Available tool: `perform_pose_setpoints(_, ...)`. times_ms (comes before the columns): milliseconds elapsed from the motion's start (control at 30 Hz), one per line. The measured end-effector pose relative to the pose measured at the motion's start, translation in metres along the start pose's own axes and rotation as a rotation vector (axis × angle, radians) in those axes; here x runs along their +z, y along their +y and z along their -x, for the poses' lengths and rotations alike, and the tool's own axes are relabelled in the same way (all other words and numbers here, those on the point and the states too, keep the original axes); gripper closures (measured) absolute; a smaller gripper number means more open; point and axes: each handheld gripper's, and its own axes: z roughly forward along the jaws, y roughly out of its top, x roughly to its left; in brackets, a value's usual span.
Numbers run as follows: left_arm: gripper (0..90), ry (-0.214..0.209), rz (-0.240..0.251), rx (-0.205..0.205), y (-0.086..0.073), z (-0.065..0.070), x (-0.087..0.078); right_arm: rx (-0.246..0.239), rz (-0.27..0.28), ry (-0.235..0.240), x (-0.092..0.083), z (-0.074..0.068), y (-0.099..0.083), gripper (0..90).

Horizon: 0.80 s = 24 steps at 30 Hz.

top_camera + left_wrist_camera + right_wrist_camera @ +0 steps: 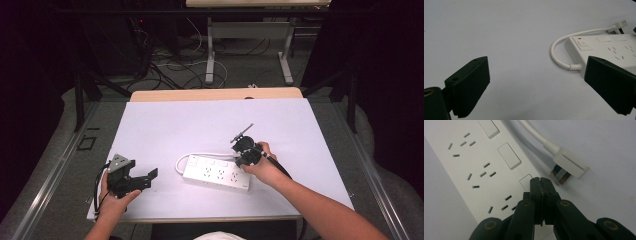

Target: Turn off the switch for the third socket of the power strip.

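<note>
Power strip (216, 173) on white tabletop (165, 125)

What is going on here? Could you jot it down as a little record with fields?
Surface: white sheet over a table
Main item: white power strip, lying flat
Its cable: loops round to its own plug, which lies loose beside the strip
Left gripper: jaws wide apart, holding nothing, off to the strip's left
Right gripper: jaws closed together, tips at the end rocker switch on the strip
Contact with switch: looks like pressing, not certain
</note>
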Motion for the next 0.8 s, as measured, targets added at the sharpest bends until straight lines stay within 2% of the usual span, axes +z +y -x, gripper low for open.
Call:
perform_pose_setpoints(133,6.2,0.000,-0.002,0.000,0.0000,0.0002,-0.0001,0.005,0.044,0.007,0.0032,-0.0002,-0.0011,90.0)
perform_pose_setpoints(167,6.2,0.000,-0.002,0.000,0.0000,0.0002,-0.0001,0.005,0.041,0.007,0.0030,-0.0002,-0.0011,90.0)
perform_pose_setpoints(200,6.2,0.000,-0.002,0.000,0.0000,0.0002,-0.0001,-0.010,-0.030,-0.004,-0.0018,0.0005,0.0008,90.0)
perform_pose_setpoints(233,6.2,0.001,-0.002,0.001,0.0000,0.0002,-0.0002,-0.011,-0.057,-0.002,-0.0037,0.0003,0.0018,90.0)
perform_pose_setpoints(267,6.2,0.000,-0.001,0.001,0.0000,0.0002,-0.0001,-0.002,-0.017,0.000,-0.0007,-0.0005,0.0006,90.0)
perform_pose_setpoints(300,6.2,0.001,0.000,0.002,0.0001,0.0002,-0.0002,-0.001,0.000,0.001,0.0005,-0.0011,0.0001,90.0)
perform_pose_setpoints(333,6.2,0.001,0.000,0.002,0.0001,0.0002,-0.0002,0.010,0.007,0.002,0.0012,-0.0022,-0.0004,90.0)
perform_pose_setpoints(433,6.2,0.001,0.001,0.002,0.0001,0.0002,-0.0002,0.002,0.000,-0.001,0.0010,-0.0027,0.0000,90.0)
perform_pose_setpoints(533,6.2,0.001,0.001,0.002,0.0000,0.0001,-0.0002,-0.006,0.044,-0.007,0.0044,-0.0029,-0.0011,90.0)
perform_pose_setpoints(667,6.3,0.001,0.001,0.001,0.0000,0.0001,-0.0002,-0.032,-0.001,-0.016,0.0011,-0.0020,0.0003,90.0)
perform_pose_setpoints(800,6.4,0.002,0.001,0.002,0.0000,0.0001,-0.0002,-0.038,-0.005,-0.014,0.0008,-0.0017,0.0001,90.0)
